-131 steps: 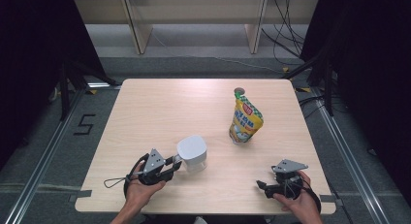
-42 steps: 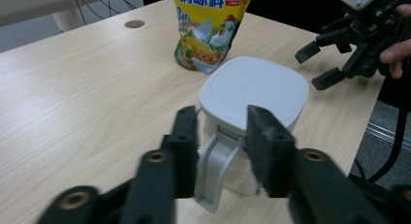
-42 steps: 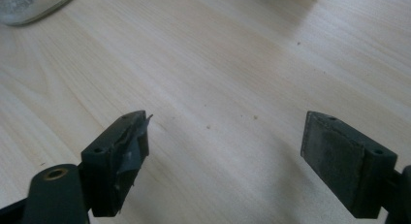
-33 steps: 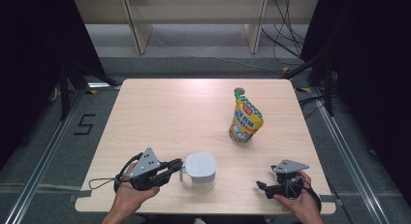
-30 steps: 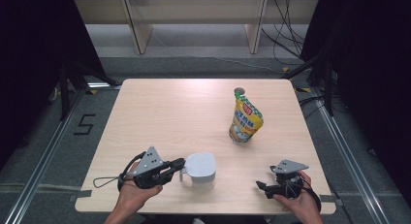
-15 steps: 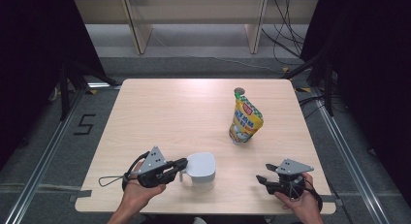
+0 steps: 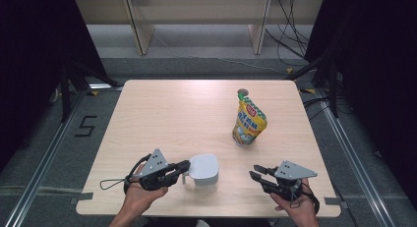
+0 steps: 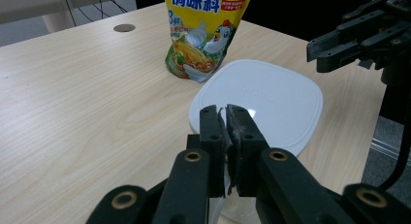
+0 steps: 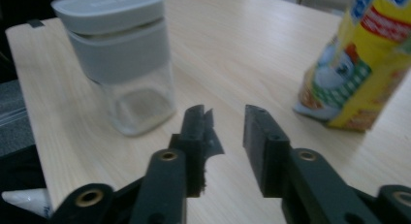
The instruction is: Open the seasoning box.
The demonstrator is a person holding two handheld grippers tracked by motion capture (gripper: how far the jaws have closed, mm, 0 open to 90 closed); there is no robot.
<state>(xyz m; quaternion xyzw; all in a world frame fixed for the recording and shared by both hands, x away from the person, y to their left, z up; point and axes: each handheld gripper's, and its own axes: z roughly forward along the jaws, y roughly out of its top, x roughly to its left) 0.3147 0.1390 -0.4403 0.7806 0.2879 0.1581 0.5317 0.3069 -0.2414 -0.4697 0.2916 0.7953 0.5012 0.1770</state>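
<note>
Jar (image 7: 204, 172) stands near table's (image 7: 187, 109) front edge, left of middle, same spot as a second ago. Left gripper (image 7: 183, 168) at jar's left side, level, jaws clenched, seemingly on jar's handle; grip point blurred in left gripper view. Right gripper (image 7: 254, 172) has lifted off table near front right corner; jaws just been closing, nothing between them, small gap left. Pouch (image 7: 249, 123) upright, right of centre, apart from jar.
</note>
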